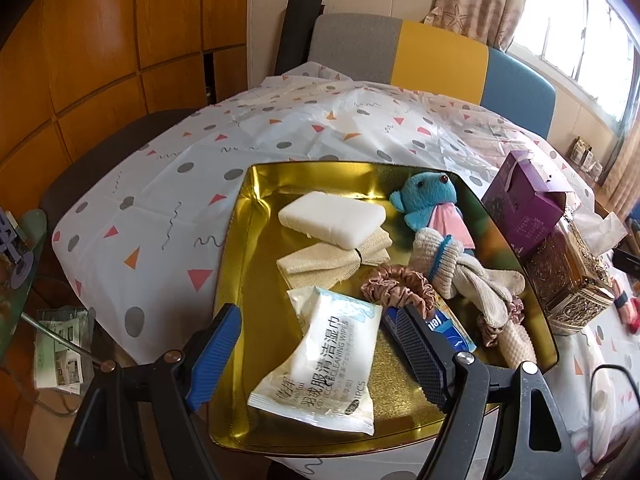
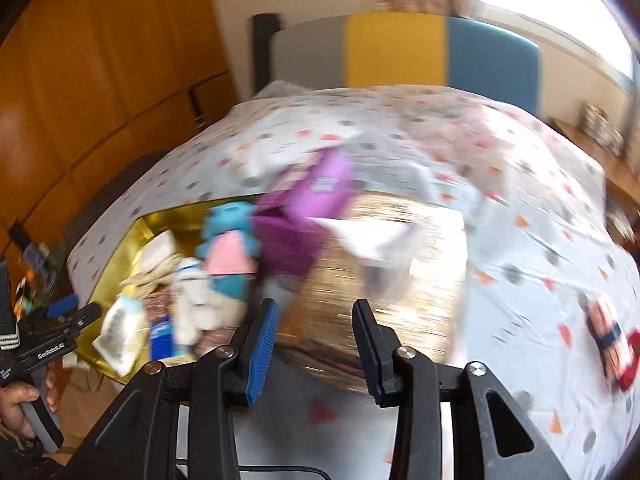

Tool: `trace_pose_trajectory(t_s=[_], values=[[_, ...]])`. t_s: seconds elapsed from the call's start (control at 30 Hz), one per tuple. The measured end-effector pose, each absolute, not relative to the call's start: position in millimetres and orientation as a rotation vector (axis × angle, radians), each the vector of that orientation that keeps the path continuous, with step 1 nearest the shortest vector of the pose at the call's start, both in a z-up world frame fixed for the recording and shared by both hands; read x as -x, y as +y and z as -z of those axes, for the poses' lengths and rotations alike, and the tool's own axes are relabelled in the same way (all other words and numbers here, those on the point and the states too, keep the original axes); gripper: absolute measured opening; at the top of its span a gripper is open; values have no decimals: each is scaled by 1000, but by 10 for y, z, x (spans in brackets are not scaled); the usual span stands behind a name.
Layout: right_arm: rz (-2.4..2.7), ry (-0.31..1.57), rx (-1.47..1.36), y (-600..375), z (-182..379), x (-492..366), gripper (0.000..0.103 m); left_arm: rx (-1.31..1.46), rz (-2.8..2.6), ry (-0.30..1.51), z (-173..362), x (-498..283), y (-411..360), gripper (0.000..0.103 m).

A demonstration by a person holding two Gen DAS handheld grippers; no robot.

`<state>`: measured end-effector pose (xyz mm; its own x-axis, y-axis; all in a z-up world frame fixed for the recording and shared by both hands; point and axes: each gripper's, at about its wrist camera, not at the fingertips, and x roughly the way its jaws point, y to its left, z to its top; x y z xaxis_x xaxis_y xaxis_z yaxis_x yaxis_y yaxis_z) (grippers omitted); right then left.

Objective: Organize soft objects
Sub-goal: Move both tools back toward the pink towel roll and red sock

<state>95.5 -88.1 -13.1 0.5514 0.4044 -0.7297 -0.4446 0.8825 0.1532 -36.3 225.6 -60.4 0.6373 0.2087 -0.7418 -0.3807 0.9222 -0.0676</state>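
Desk (image 1: 168,184) under a patterned cloth, carrying a gold tray (image 1: 248,264) that lay ahead of the left gripper (image 1: 320,356) and held the soft things. Left gripper: jaws wide apart, empty, straddling the wipes pack (image 1: 320,364) at the tray's near end without pressing it. The pack's long axis ran from near-left to far-right of that gripper, its printed face up. Beyond it lay a folded cloth (image 1: 332,260) with a white sponge (image 1: 332,220) on top; further right, a blue plush (image 1: 430,204), head pointing away, body towards the gripper. Right gripper (image 2: 314,344): jaws partly apart, nothing between them, view blurred; a red item (image 2: 612,344) lay on the desk to its right, probably the next pick. To do this well, approach from above, square the jaws across its short axis, close gently, and lift clear of the tray rim.
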Motion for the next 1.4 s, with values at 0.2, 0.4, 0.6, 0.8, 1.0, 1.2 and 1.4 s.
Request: trace_pose_trajectory(t_s=[0.2, 0.4, 0.6, 0.8, 1.0, 1.2, 1.4], values=[[-313, 916, -76, -1774, 310, -1141, 38, 192, -327, 820, 614, 319, 2153, 81], [-145, 983, -213, -2453, 597, -1211, 38, 146, -292, 809, 531, 261, 1996, 80], [3, 988, -341, -3009, 709, -1239, 38, 66, -204, 782, 392, 210, 1695, 81], [116, 940, -393, -3472, 629, -1251, 38, 20, -131, 785, 351, 146, 1424, 81], [216, 885, -421, -3886, 547, -1343, 38, -12, -81, 796, 359, 112, 1200, 81], [332, 837, -511, -4312, 661, -1306, 38, -38, -36, 800, 346, 74, 1002, 81], [402, 843, -630, -4549, 758, -1206, 38, -51, 21, 804, 323, 29, 793, 81]])
